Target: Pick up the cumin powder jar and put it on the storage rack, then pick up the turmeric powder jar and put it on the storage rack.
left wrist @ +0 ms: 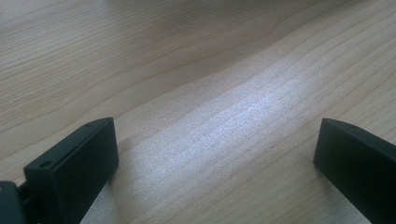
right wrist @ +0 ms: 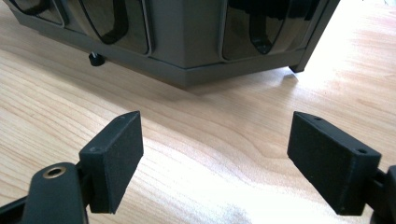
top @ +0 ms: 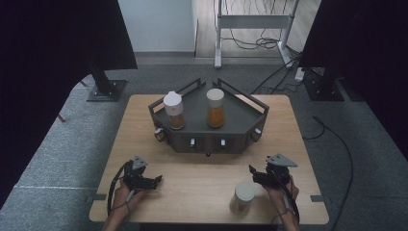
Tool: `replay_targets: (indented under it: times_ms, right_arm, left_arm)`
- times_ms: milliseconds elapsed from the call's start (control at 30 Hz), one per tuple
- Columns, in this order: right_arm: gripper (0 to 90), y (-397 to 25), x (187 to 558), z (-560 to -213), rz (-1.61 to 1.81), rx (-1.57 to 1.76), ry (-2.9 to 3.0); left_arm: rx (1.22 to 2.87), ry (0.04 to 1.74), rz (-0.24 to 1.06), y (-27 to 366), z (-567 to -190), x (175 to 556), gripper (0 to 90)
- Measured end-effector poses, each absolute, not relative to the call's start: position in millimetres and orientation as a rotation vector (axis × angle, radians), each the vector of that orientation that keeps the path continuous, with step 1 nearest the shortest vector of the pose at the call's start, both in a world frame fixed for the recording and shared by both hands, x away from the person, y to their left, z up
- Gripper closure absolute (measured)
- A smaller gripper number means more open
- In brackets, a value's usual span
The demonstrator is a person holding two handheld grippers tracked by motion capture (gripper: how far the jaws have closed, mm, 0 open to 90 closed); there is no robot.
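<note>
Left gripper [top: 156, 180]: low over the table's near-left part, jaws spread wide, nothing between them.
Right gripper [top: 253, 173]: near-right, jaws spread wide, empty, aimed toward the rack.
White-lidded jar [top: 242, 197]: upright on the table's near edge, just beside the right gripper; contents hard to make out.
Rack [top: 240, 115]: dark corner shelf at table centre-back, holding two jars [top: 215, 108] with orange contents; top cut off in the right gripper view.
Table [top: 202, 178]: pale wood grain.
Room: grey carpet, cables, dark curtains at both sides.
</note>
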State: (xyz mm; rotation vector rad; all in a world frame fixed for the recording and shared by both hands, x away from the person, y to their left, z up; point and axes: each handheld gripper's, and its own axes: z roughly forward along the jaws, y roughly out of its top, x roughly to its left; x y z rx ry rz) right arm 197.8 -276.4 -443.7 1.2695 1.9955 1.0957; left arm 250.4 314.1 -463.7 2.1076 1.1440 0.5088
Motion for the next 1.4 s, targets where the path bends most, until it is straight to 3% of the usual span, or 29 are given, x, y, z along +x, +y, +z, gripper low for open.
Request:
replay_targets:
  times_ms: [933, 1400]
  right_arm:
    - [18.0, -274.6, 190.7, -457.8, 1.045, 1.28, 2.016]
    - [17.6, -276.3, 168.8, -453.9, 1.06, 1.255, 2.006]
  left_arm:
    - [2.107, 1.144, 0.509, 314.2, -463.7, 250.4, 0.0]
    - [2.108, 1.144, 0.509, 314.1, -463.6, 250.4, 0.0]
